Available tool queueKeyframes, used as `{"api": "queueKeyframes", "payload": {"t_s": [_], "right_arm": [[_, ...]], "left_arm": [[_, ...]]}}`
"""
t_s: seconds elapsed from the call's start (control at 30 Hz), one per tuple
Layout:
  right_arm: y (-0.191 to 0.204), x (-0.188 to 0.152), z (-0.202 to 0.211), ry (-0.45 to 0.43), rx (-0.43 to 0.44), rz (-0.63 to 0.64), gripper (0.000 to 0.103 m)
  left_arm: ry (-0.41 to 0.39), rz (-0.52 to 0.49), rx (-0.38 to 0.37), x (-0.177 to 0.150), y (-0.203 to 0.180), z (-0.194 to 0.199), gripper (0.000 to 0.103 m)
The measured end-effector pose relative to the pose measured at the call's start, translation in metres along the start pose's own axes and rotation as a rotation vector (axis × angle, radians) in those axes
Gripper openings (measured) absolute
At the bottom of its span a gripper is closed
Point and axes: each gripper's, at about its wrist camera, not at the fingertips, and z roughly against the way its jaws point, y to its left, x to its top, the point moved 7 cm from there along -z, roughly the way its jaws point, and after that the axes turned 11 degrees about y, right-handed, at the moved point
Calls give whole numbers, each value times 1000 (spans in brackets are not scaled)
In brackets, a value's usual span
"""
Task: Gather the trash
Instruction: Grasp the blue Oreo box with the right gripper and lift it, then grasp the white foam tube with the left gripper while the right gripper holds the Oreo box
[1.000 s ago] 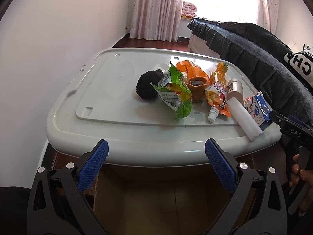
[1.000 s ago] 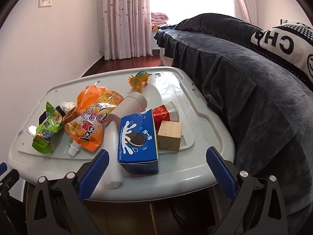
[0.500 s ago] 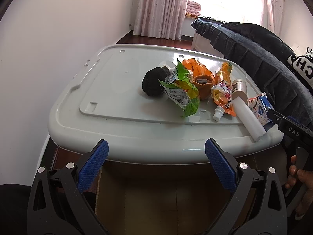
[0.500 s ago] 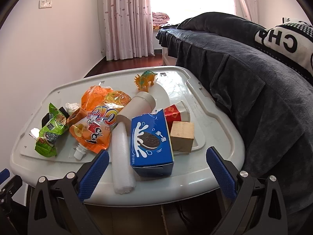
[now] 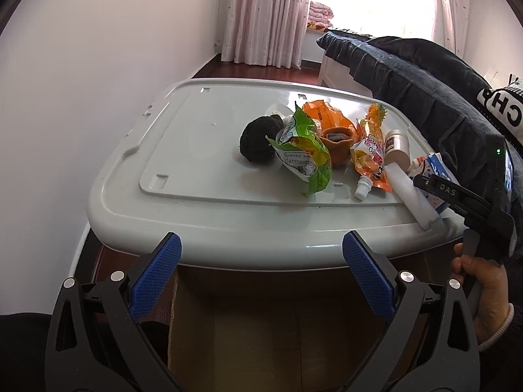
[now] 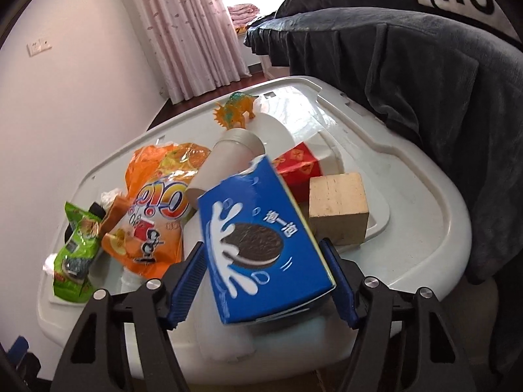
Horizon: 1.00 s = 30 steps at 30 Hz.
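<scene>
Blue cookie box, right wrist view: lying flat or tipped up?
Tipped up. The blue cardboard cookie box sits tilted between the closing right gripper jaws, its torn far end raised over the grey plastic lid.

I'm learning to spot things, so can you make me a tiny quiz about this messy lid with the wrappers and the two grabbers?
1. True or false: the blue cookie box sits between the fingers of the right gripper, whose jaws are closing.
2. Which toy stands at the far end of the lid? A) dinosaur B) car C) ball
3. Fill in: the left gripper hovers off the lid's near edge, holding ____.

Key: 1 true. 2 A, the dinosaur. 3 nothing; its jaws stand wide apart.
</scene>
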Motion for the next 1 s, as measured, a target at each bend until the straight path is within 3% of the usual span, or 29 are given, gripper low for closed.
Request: {"api": "queueKeyframes", "payload": {"t_s": [0.3,0.53,0.67,0.8,1.0], "right_arm": [[4,9,-3,-20,44,-16,52],[20,15,60,-99,92,119,52],[2,27,97,-126,100,139,52],[-30,33,127,-184,38,151,53],[-75,32,146,-233,12,79,53]], "left_arm": [[17,5,-15,-1,-3,-4,96],[14,-44,-2,-6,-25,-5,96],[16,-111,-35,-6,-67,-9,96],[44,-166,-96,0,-123,-25,96],[115,-151,-111,16,-182,-66,96]]}}
